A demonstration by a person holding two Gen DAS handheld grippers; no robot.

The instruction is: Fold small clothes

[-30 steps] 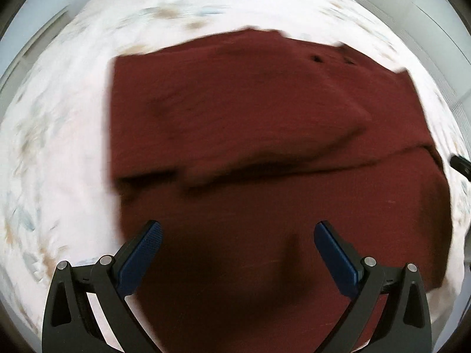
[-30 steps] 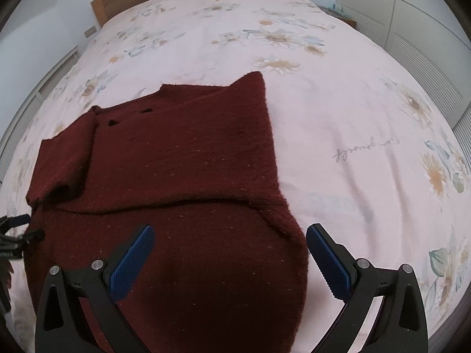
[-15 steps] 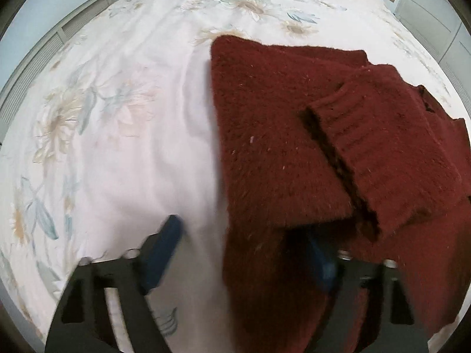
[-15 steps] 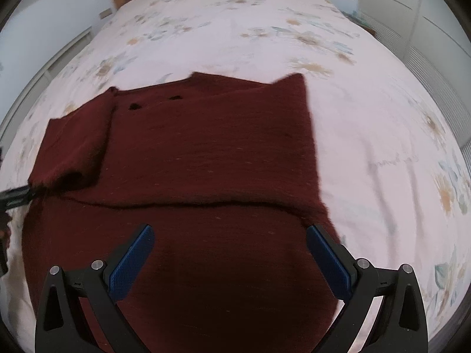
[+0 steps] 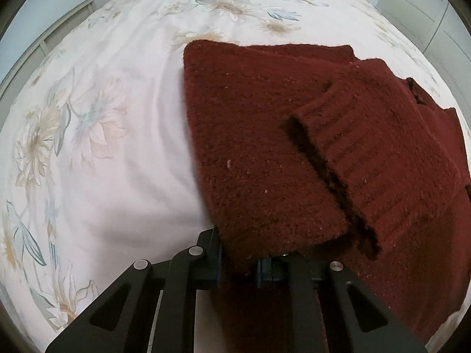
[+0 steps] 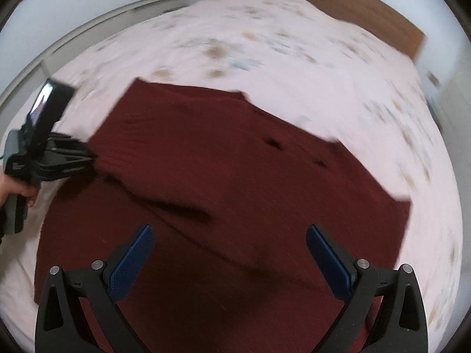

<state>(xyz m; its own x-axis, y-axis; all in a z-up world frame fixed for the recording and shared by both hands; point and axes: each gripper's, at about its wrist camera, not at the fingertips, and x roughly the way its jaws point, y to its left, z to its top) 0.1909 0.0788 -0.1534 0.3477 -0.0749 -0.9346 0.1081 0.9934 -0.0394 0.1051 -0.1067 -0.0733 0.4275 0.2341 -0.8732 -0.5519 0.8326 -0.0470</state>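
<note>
At 6 o'clock, left gripper grasps the sweater edge; right gripper is released. Step: folding. Next: carry the edge across.

Blue pads of the left tongs under sweater knit; motion-blurred bedspread flowers.

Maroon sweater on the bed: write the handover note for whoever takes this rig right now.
Left claw: shut on the maroon sweater's left edge, near the ribbed cuff of a sleeve folded across the body.
Right claw: open, above the sweater's lower part, gripping nothing.
Sweater lies on the floral bedspread.
Done: sleeve folded in.
Left: probably carry the gripped side over, then fold the body.
</note>
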